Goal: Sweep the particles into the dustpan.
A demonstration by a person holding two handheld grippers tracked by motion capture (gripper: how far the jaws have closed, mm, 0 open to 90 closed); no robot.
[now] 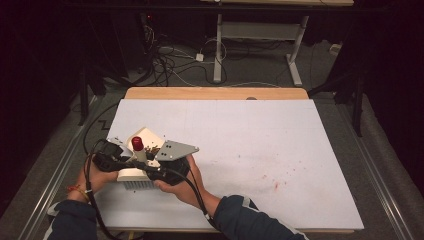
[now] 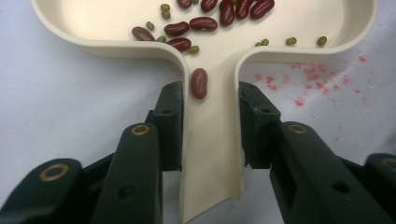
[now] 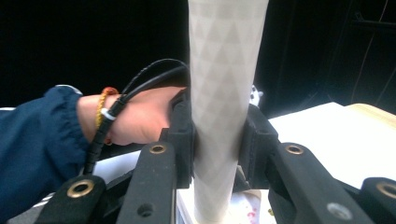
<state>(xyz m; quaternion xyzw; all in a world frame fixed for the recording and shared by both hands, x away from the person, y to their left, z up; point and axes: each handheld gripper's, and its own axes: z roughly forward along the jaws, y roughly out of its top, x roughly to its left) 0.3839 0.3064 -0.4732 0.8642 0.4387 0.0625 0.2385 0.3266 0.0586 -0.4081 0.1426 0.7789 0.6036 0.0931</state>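
- Dustpan [image 2: 210, 140]: its cream handle runs up between the left tongs [image 2: 210, 119], whose two black jaws are clamped on the handle's sides.
- One red bean [image 2: 199, 83] lies in the handle's channel just past those jaw tips.
- Further out, the pan widens and holds red beans [image 2: 196, 23] and small green beans [image 2: 291, 41], scattered loose.
- Pink specks [image 2: 308, 74] dot the white counter [image 2: 70, 102] beside the right-hand jaw in the left gripper view.
- Brush [image 3: 224, 93]: its pale, diamond-patterned handle stands upright between the right tongs [image 3: 217, 140], which are clamped on it.
- Behind those tongs, the person's left hand [image 3: 135, 116] shows with a blue sleeve [image 3: 37, 140], a yellow wrist cord and a black cable across it.
- From above, both tongs meet near the counter's front-left part, the left tongs [image 1: 112, 159] and right tongs [image 1: 165, 162] close together, with the dustpan [image 1: 147, 136] just beyond them, the brush's red-capped handle [image 1: 137, 145] between them and its bristles [image 1: 139, 184] below.
- Red specks [image 1: 275, 184] lie well to the right of the tongs.
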